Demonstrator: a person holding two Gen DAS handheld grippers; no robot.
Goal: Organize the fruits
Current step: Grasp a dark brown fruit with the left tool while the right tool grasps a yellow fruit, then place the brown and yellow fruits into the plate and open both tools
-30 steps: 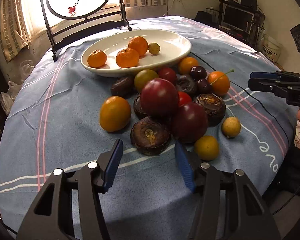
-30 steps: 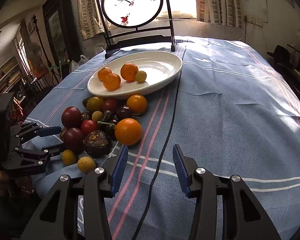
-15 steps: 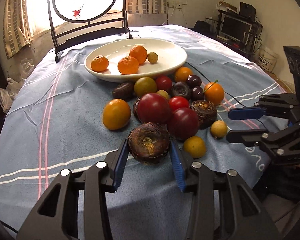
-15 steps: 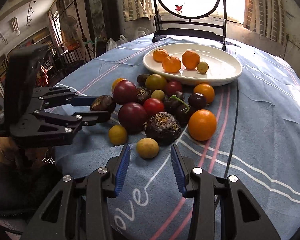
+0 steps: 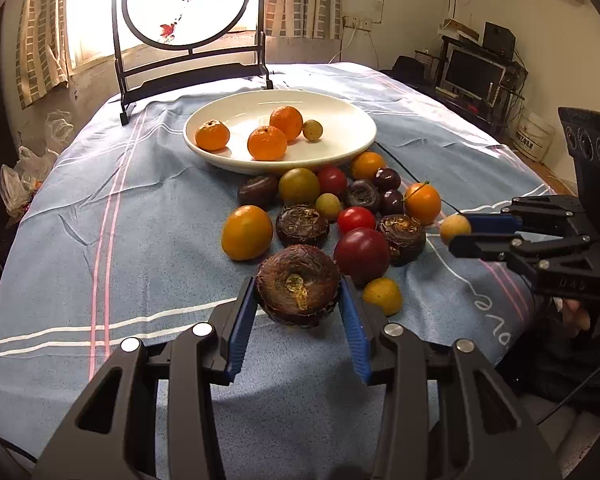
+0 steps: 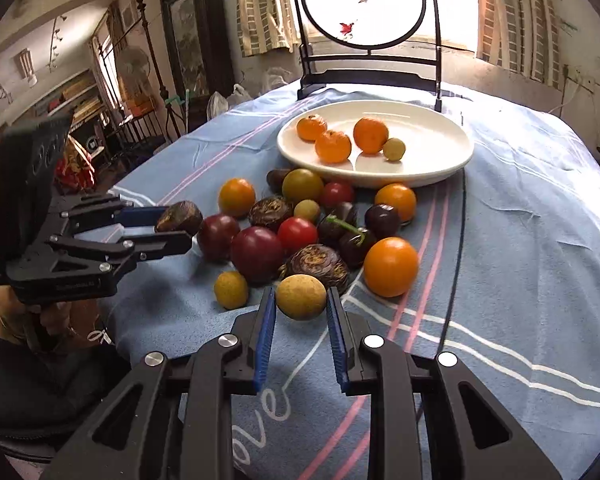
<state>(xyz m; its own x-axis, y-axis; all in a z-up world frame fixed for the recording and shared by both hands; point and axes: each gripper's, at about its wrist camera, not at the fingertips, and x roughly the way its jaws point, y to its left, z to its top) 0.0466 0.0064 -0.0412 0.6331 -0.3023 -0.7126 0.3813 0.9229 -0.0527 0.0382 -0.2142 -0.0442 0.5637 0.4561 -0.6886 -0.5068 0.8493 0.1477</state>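
Two fruits gripped: left hand-held gripper (image 5: 298,300) pinches the rough, dark brown round fruit (image 5: 298,284), right hand-held gripper (image 6: 301,300) the small tan one (image 6: 300,297), both just above the blue-clothed worktop (image 5: 140,216); round skins may slip before the white oval plate (image 5: 340,148).

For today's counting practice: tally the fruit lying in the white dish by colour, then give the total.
Orange fruit: 3
Small yellow-green fruit: 1
Total in the white dish: 4
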